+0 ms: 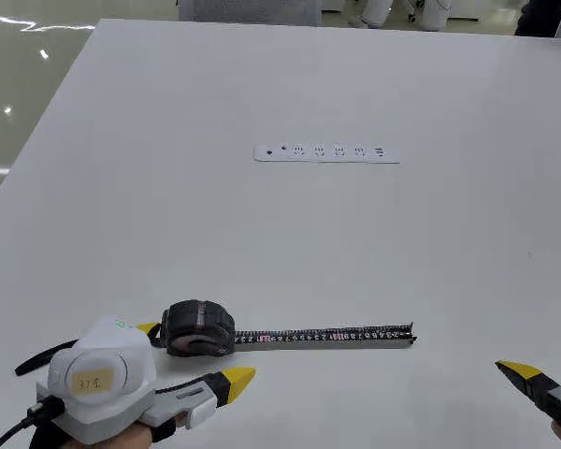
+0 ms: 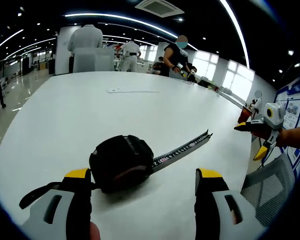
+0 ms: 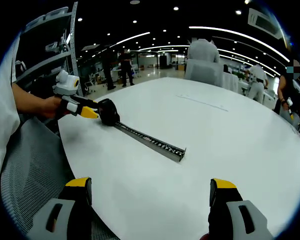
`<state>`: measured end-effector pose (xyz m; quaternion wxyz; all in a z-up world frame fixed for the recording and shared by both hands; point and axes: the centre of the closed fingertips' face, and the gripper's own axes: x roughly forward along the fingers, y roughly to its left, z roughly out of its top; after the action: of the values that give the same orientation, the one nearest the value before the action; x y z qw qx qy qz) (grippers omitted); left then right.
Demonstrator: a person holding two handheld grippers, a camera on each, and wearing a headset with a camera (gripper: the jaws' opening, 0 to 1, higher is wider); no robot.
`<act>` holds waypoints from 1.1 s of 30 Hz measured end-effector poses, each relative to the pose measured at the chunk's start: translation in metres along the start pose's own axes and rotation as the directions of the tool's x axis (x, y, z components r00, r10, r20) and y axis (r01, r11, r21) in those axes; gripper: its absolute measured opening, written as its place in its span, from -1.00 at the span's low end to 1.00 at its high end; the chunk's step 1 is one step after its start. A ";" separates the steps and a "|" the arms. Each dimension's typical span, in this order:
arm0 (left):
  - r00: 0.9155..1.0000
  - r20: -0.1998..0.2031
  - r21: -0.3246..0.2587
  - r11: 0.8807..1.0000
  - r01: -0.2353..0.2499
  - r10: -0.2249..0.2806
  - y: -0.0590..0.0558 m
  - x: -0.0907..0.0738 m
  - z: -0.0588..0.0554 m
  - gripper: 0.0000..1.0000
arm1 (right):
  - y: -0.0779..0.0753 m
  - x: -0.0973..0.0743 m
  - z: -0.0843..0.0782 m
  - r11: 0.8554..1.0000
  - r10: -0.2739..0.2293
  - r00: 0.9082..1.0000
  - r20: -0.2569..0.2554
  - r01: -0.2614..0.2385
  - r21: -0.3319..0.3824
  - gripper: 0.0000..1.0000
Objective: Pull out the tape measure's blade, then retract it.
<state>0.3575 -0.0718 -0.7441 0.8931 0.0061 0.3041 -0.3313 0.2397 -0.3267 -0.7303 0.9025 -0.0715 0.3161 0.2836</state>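
In the head view the tape measure's case [image 1: 198,328] sat on the white table [image 1: 355,75] near the person. Its blade [image 1: 323,335] lay flat and already drawn out, running to the right and ending at the hook [image 1: 411,332]. The left gripper [image 1: 194,353] straddled the case with its jaws wide. The right gripper [image 1: 533,379] hung low at the right, apart from the hook, its spread not readable there.

In the left gripper view the case lay between the spread jaws, close by the left one and clear of the other. The blade slanted away up and to the right, towards the other gripper.

In the right gripper view the jaws stood wide and held nothing. The hook end pointed towards them and the case lay at the far end. Retraction probably falls to the left gripper, which sat at the case.
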 end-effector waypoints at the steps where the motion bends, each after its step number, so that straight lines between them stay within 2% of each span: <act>1: 1.000 -0.001 -0.004 1.000 -0.005 0.005 0.000 0.000 0.000 0.65 | 0.000 0.001 0.000 1.000 0.002 1.000 0.000 -0.002 -0.001 0.98; 3: 1.000 0.000 -0.003 1.000 -0.029 0.029 0.004 0.001 0.000 0.59 | 0.000 0.003 0.001 1.000 0.012 1.000 -0.005 -0.012 -0.004 0.92; 5: 0.999 0.008 -0.031 0.999 -0.040 0.040 0.006 0.002 0.001 0.54 | -0.001 0.006 0.002 1.000 0.018 1.000 -0.014 -0.019 -0.015 0.88; 9: 0.998 0.011 -0.045 0.997 -0.063 0.064 0.005 0.007 0.002 0.55 | -0.005 0.011 0.005 0.999 0.040 0.999 -0.021 -0.041 -0.025 0.78; 11: 0.995 0.006 -0.035 0.995 -0.096 0.096 0.008 0.007 0.001 0.51 | -0.006 0.014 0.008 0.998 0.053 0.998 -0.024 -0.054 -0.038 0.72; 13: 0.993 0.024 -0.069 0.991 -0.112 0.114 0.009 0.008 0.003 0.50 | -0.011 0.017 0.010 0.997 0.066 0.998 -0.026 -0.067 -0.047 0.66; 14: 0.993 0.021 -0.061 0.991 -0.115 0.117 0.008 0.009 0.003 0.51 | -0.011 0.019 0.010 0.996 0.074 0.997 -0.032 -0.076 -0.055 0.62; 16: 0.989 0.013 -0.042 0.988 -0.147 0.148 0.011 0.010 0.001 0.46 | -0.015 0.022 0.013 0.993 0.082 0.996 -0.041 -0.086 -0.084 0.55; 18: 0.987 0.022 -0.084 0.984 -0.158 0.160 0.012 0.012 0.003 0.46 | -0.020 0.024 0.016 0.991 0.093 0.995 -0.039 -0.096 -0.090 0.48; 27: 0.974 0.016 -0.121 0.967 -0.223 0.227 0.017 0.018 0.006 0.40 | -0.037 0.040 0.019 0.979 0.132 0.989 -0.071 -0.141 -0.147 0.23; 29: 0.970 0.011 -0.113 0.964 -0.242 0.245 0.019 0.018 0.005 0.37 | -0.039 0.044 0.019 0.973 0.143 0.986 -0.088 -0.156 -0.172 0.18; 33: 0.963 0.007 -0.139 0.954 -0.265 0.268 0.021 0.020 0.006 0.35 | -0.042 0.051 0.018 0.963 0.164 0.980 -0.115 -0.184 -0.198 0.05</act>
<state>0.3852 -0.0680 -0.7545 0.9318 -0.0184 0.3110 -0.1862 0.3052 -0.3327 -0.7491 0.8452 -0.1509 0.3335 0.3895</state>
